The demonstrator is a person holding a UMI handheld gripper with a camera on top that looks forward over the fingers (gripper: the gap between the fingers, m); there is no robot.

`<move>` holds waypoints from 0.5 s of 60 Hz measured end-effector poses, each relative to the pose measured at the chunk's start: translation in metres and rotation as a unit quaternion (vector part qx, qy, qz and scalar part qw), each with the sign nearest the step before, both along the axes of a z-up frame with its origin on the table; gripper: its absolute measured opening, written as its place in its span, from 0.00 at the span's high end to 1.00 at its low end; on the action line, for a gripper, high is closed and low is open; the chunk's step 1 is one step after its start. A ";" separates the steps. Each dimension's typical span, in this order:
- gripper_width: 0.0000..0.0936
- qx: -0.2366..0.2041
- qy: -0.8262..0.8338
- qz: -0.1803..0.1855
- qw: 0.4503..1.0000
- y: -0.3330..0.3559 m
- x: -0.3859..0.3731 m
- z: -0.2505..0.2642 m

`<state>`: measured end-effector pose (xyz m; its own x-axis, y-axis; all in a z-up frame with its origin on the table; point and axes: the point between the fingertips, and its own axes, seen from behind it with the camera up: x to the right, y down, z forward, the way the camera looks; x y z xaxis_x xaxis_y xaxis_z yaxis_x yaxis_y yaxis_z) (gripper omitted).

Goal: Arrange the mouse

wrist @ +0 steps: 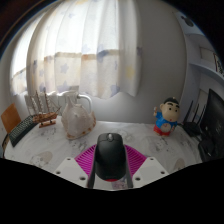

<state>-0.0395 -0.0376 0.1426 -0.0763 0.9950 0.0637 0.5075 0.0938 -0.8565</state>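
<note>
A black computer mouse (110, 155) sits between my gripper's (111, 172) two fingers, its nose pointing away from me. The magenta pads (88, 158) press against its left and right sides, so the gripper is shut on it. The mouse appears held just above a table covered with a pale patterned cloth (45, 150). The mouse's rear end is hidden below the fingers.
Beyond the mouse, a white jug-like vessel (77, 115) stands at the left. A wooden rack (38, 115) is further left. A small cartoon figurine (167, 116) stands at the right, with dark equipment (212, 118) behind it. White curtains (100, 50) hang at the back.
</note>
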 end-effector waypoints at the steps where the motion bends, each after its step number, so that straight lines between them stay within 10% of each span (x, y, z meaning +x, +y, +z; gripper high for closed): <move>1: 0.53 -0.002 -0.004 -0.004 1.000 0.012 0.000 -0.005; 21: 0.52 -0.020 -0.101 -0.046 0.994 0.133 0.020 -0.147; 30: 0.31 -0.015 -0.120 -0.058 0.991 0.136 0.024 -0.154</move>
